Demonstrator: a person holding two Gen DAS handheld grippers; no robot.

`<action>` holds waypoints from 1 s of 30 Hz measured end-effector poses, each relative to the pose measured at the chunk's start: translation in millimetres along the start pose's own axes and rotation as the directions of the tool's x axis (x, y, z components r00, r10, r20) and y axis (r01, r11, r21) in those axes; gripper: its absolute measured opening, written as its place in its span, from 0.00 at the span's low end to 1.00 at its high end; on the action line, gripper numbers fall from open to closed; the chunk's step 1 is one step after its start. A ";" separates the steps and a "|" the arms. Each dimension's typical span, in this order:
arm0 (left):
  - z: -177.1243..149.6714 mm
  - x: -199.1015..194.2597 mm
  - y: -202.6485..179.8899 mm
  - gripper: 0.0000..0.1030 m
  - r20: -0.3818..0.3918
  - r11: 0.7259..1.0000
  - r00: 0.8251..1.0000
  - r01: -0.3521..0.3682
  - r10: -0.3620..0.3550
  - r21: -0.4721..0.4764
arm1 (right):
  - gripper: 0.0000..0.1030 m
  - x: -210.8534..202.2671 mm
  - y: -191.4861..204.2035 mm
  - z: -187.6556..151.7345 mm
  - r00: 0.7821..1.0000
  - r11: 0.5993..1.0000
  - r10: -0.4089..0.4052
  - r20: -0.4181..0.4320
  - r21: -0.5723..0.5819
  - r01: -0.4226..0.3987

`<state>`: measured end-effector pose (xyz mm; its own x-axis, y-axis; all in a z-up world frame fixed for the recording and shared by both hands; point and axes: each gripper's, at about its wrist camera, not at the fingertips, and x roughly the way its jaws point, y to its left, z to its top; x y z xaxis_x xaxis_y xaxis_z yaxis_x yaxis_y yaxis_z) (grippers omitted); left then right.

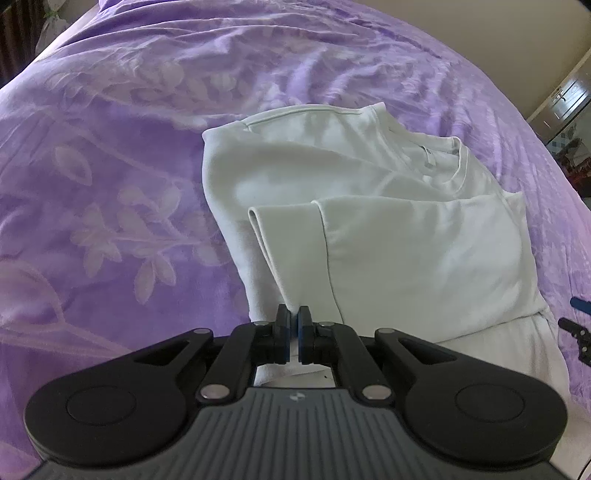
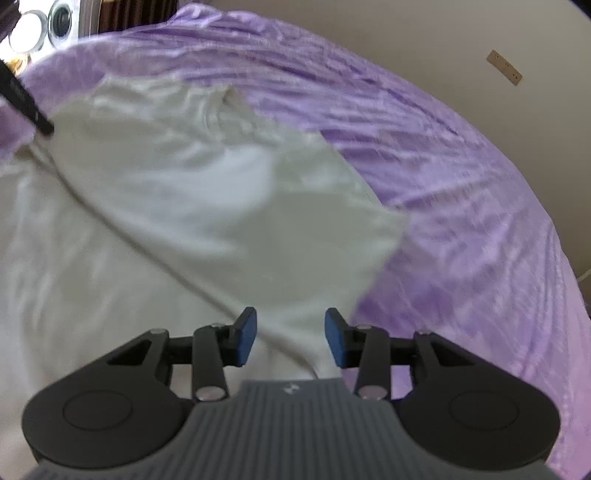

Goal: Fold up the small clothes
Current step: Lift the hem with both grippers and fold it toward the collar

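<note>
A white T-shirt [image 1: 369, 177] lies partly folded on a purple floral bedspread [image 1: 110, 184], its collar at the far right and one sleeve folded across the body. My left gripper [image 1: 294, 321] is shut on a folded edge of the shirt, and white cloth shows between the pads. In the right wrist view the shirt [image 2: 184, 184] is blurred and spreads left and ahead. My right gripper [image 2: 290, 332] stands open just above the shirt's near part, its blue pads clear of the cloth. The left gripper's black finger [image 2: 26, 99] shows at the upper left.
The purple bedspread [image 2: 461, 221] fills the space right of the shirt and curves down to the bed's edge. A beige wall with a socket plate [image 2: 504, 67] is beyond it. A round-fronted appliance [image 2: 55, 22] stands at the far left. Shelving [image 1: 569, 99] is at the right.
</note>
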<state>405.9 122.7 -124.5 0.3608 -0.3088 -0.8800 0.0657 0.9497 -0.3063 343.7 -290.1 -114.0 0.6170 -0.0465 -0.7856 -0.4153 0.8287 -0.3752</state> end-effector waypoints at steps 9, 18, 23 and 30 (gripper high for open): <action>6.1 -9.0 -7.6 0.02 0.009 1.000 1.000 -0.004 0.004 -0.017 | 0.36 36.3 -3.4 -29.8 0.997 0.996 -0.063 -0.055 -0.059 0.060; 81.0 -90.8 -97.6 0.02 0.156 0.996 0.985 0.068 -0.077 0.065 | 0.00 47.6 3.2 -20.8 0.989 0.984 -0.139 -0.047 -0.118 0.133; 126.5 -153.0 -185.1 0.02 0.280 0.974 0.944 0.127 -0.176 0.186 | 0.00 18.4 -53.7 -17.0 0.981 0.968 -0.194 0.000 0.163 0.191; 142.5 -186.2 -269.7 0.02 0.326 0.946 0.930 0.063 -0.171 0.317 | 0.00 -30.4 -67.9 -21.7 0.980 0.941 -0.017 0.199 0.333 -0.052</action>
<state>453.6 -68.4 173.7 0.6271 -0.4328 -0.6477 0.3803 0.8957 -0.2303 338.6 -357.0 -75.4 0.7443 0.0515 -0.6659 -0.2002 0.9684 -0.1489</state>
